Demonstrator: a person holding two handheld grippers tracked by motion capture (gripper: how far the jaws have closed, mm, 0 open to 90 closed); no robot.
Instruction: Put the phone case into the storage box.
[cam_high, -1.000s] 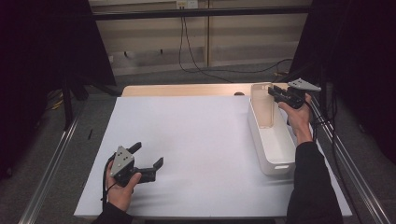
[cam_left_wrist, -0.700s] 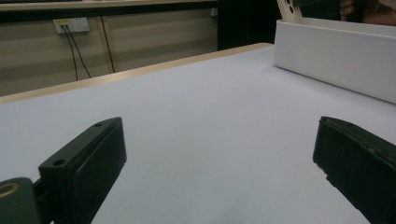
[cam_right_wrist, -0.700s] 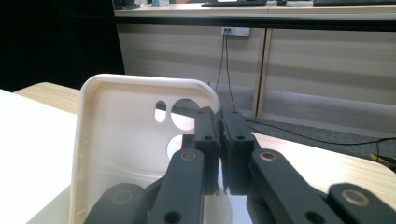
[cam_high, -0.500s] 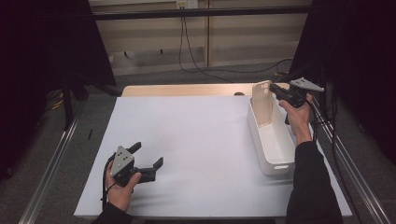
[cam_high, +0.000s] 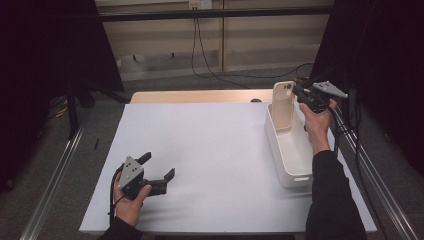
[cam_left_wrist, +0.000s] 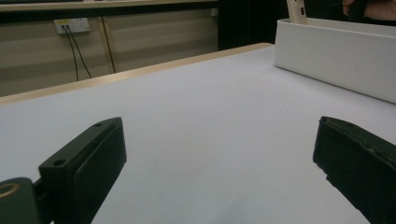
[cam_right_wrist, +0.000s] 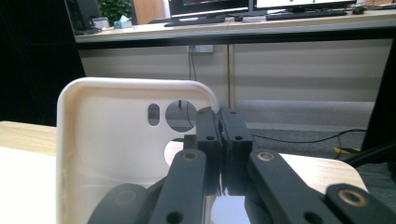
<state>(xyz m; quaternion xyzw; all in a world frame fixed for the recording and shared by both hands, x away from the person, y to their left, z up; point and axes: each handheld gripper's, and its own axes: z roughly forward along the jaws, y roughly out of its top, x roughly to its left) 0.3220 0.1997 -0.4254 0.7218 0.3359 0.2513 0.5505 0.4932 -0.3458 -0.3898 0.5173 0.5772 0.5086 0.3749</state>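
Count: 1 phone case, cream-coloured, w/ 2 cutouts near its top (1 round, 1 slot). 1 white bin, long and rectangular, at the right side of the surface. 2 grippers, 1 per hand. 1 white sheet covers the surface, w/ a wood strip showing along the far edge.

Case stands upright at the far end of the bin, its lower part inside the bin, top w/ cutouts rising above the rim. In the left gripper view the bin sits well ahead to the right, w/ the case poking up behind its wall.

Right gripper is held above the bin's far end, pointing toward the case from the right. Its fingers are pressed together, closed; they have just been closing. In the right gripper view the case shows its hollow inner side and stands left of the finger pair, w/ its right edge running at or behind the left finger. Can't tell whether that edge is pinched or just touching beside it.

Left gripper rests low at the near left of the surface, well apart from bin and case. Its fingers stand wide open, w/ bare sheet between them.
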